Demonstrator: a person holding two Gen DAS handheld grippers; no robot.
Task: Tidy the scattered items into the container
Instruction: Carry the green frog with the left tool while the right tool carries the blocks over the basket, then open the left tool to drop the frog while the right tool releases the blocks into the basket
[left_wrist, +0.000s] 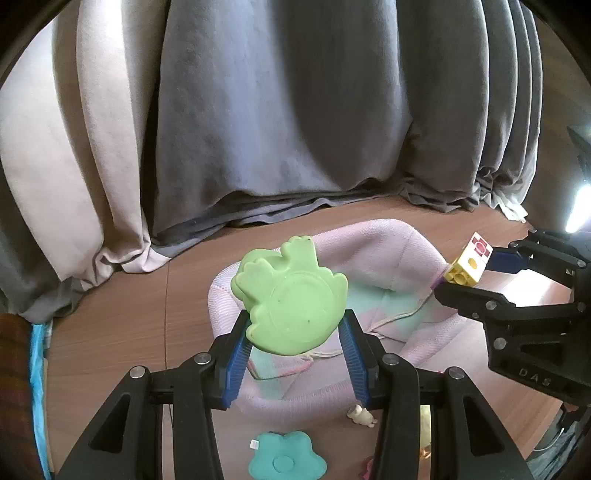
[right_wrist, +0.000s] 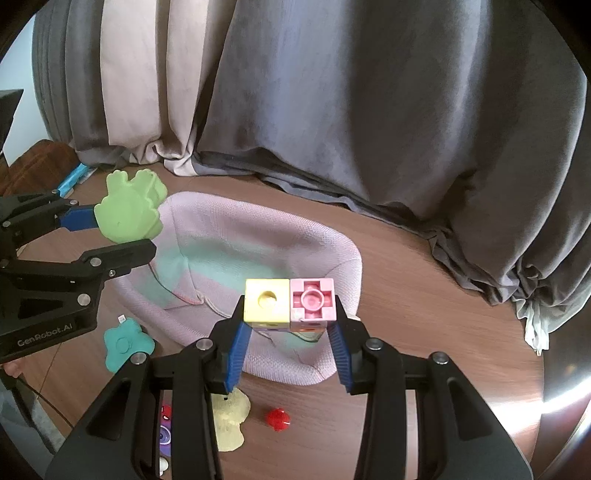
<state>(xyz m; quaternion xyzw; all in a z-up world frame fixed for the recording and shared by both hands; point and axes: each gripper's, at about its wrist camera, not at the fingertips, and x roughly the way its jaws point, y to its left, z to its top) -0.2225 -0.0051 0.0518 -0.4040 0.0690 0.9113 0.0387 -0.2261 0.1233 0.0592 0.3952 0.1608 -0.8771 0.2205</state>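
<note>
A soft pink knitted basket with a mint lining lies on the wooden floor. My left gripper is shut on a flat green frog-shaped toy, held above the basket's left rim. Over the basket's near right side, my right gripper is shut on a yellow-and-pink block pair.
On the floor near the basket lie a teal flower-shaped toy, a pale yellow soft toy, a red toy, a small cream figure and a purple piece. Grey and beige curtains hang behind.
</note>
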